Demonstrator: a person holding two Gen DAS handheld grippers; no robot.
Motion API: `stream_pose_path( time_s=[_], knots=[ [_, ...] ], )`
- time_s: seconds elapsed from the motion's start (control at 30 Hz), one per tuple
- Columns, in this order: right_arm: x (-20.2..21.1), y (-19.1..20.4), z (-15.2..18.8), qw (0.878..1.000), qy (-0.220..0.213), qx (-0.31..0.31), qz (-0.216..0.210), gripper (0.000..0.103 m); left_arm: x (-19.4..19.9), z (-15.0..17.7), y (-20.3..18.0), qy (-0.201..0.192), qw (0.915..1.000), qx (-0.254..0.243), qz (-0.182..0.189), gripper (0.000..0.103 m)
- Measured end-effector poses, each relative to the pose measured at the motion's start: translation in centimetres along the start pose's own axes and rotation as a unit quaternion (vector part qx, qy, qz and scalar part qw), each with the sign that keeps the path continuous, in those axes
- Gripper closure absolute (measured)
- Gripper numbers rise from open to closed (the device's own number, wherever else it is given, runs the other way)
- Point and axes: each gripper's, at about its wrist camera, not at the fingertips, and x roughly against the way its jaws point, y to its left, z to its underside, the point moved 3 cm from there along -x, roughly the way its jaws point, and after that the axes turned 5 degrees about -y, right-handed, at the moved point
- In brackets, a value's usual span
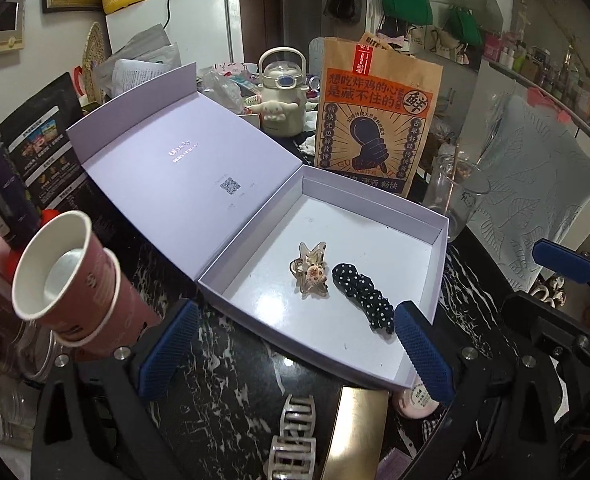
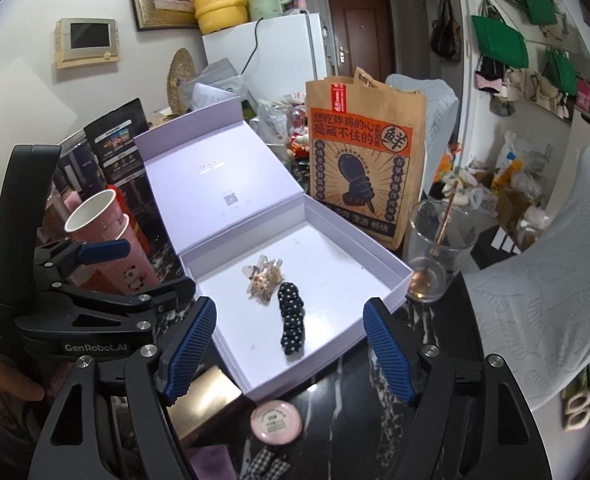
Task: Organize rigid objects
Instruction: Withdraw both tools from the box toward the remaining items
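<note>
From the left wrist camera I see my left gripper point(image 1: 297, 354) with its blue pads spread wide and nothing between them; it hangs over the near edge of the open lilac box point(image 1: 441, 280) on the dark marbled table point(image 1: 223, 392). Inside the box lie a clear star-shaped hair claw point(image 1: 310, 270) and, just beside it to the right, a black polka-dot hair clip point(image 1: 363, 297). The lid stands tilted back at the left. Stacked paper cups point(image 1: 71, 276) sit left of the box (lying toward the lens, mouth first), a brown paper bag point(image 1: 373, 120) behind it, a glass point(image 1: 453, 196) at its right corner. Near me, outside the box, rest two pale hair claws point(image 1: 295, 436) and a gold-coloured flat item point(image 1: 355, 432).

From the right wrist camera my right gripper point(image 2: 291, 352) is parted too, gripping nothing, with the box's near corner below it. The star claw point(image 2: 263, 280) and dotted clip point(image 2: 291, 318) touch or nearly touch inside the box point(image 2: 391, 276). A small round pink tin point(image 2: 275, 421) lies on the table just in front. The left gripper point(image 2: 143, 268) shows at the left, empty.
</note>
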Motion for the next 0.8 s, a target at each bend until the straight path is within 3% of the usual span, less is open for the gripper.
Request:
stream_pose_path(
  time_s=[0.37,0.8],
  knots=[
    [3.6,1.7,1.3,1.0,-0.016,0.009,0.006,0.023,4.5,2.0,-0.3,-0.051,0.9985,-0.019,-0.009,0.003],
    [5.5,3.3,4.8,1.0,-0.005,0.004,-0.013,0.023,6.8,5.8,0.6,-0.045,0.9989,-0.012,-0.007,0.003]
  ],
)
